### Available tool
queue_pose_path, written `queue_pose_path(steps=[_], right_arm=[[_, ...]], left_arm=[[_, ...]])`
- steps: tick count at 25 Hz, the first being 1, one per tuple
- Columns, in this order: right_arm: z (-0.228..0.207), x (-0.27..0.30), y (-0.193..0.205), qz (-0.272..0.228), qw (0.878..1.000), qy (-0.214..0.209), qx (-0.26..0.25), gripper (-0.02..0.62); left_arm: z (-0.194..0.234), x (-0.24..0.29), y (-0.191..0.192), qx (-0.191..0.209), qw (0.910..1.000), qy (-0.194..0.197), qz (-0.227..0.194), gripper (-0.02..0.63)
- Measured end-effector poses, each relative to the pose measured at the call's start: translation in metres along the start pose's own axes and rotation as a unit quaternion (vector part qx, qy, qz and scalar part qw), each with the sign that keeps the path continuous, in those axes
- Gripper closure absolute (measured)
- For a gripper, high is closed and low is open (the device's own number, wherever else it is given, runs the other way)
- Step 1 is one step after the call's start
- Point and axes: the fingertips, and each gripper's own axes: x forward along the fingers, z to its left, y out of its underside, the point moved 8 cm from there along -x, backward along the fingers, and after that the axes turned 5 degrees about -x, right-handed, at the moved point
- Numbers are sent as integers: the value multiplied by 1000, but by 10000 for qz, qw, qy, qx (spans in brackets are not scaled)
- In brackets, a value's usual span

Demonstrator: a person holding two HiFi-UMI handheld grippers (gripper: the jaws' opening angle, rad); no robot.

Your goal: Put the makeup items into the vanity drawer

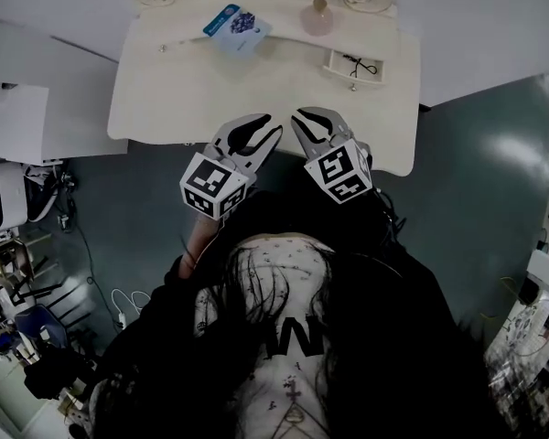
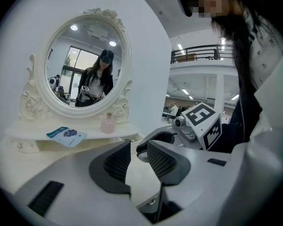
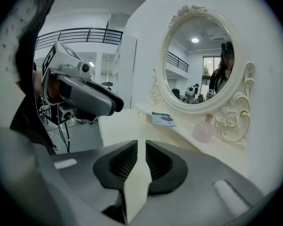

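Cream carved vanity [image 1: 210, 99], oval mirror [image 2: 87, 62], pink bottle [image 1: 317, 16]

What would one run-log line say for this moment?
left gripper: open, empty | right gripper: open, empty | both: at vanity front edge | blue packet, pink bottle: on shelf | drawer: open

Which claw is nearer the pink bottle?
Right. The right claw sits at the vanity edge, roughly in line with the bottle; the left claw is beside it, farther left.
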Motion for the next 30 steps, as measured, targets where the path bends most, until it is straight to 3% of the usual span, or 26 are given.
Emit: queue_pose_path(steps=[6, 15, 30], right_arm=[[69, 5, -28, -66, 9999, 133, 22, 532], [158, -9, -36, 113, 9987, 415, 280, 532], [186, -46, -31, 141, 9980, 560, 245, 534]], left_arm=[[11, -76, 23, -9, 9998, -55, -190, 497], [8, -154, 67, -188, 9995, 131, -215, 497], [-24, -166, 80, -185, 9993, 230, -249, 497]])
